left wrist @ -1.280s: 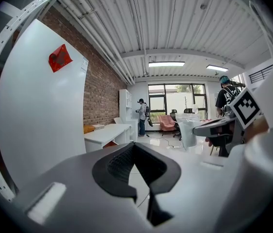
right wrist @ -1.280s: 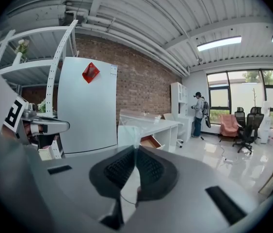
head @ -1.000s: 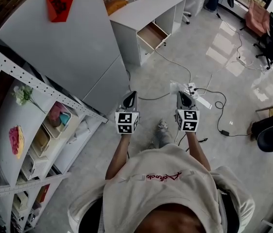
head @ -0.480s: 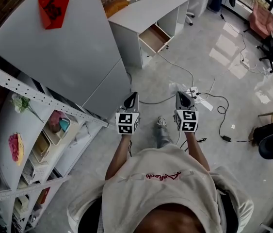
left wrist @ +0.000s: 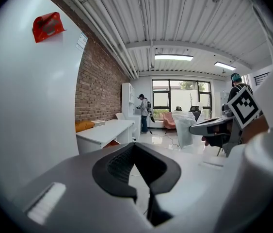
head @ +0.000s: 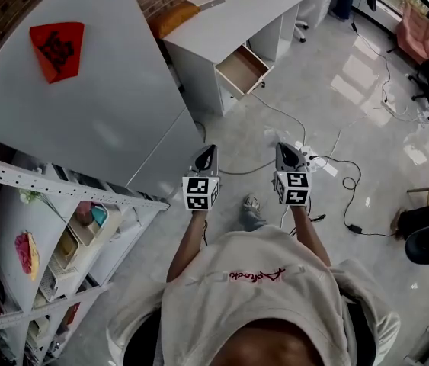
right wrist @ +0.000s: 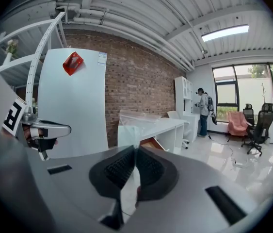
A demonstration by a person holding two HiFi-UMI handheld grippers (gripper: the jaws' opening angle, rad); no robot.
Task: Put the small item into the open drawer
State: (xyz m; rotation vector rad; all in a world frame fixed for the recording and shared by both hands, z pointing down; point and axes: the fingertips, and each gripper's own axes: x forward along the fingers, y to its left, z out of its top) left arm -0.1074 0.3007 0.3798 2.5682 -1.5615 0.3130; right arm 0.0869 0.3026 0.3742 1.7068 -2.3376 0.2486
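While you are holding both grippers out in front of your body over the pale floor, the left gripper (head: 205,150) is keeping its jaws together at the tips. Its own view is showing only floor through the slot lower down, with nothing between the pads. The right gripper (head: 286,148) is likewise presenting jaws that are meeting at the tips. A small reddish trace is showing low in the slot between its pads, but it is too small and too dark to identify. You are therefore not able to confirm the small item in any view.

The open drawer (head: 238,69) is standing pulled out of the white desk (head: 229,17), well apart from both grippers and ahead of them. Its interior is appearing as bare wood-coloured board in the head view, while in the gripper views the gripper bodies are cutting off most of it.

A tall white cabinet (head: 92,97) carrying a red paper square (head: 56,48) is rising to your left. A metal shelving rack (head: 54,185) is extending past the frame edge, and its contents are too small to name. Cables (head: 336,162) are trailing across the floor near the right gripper. A distant person (right wrist: 204,107) is standing by the window.
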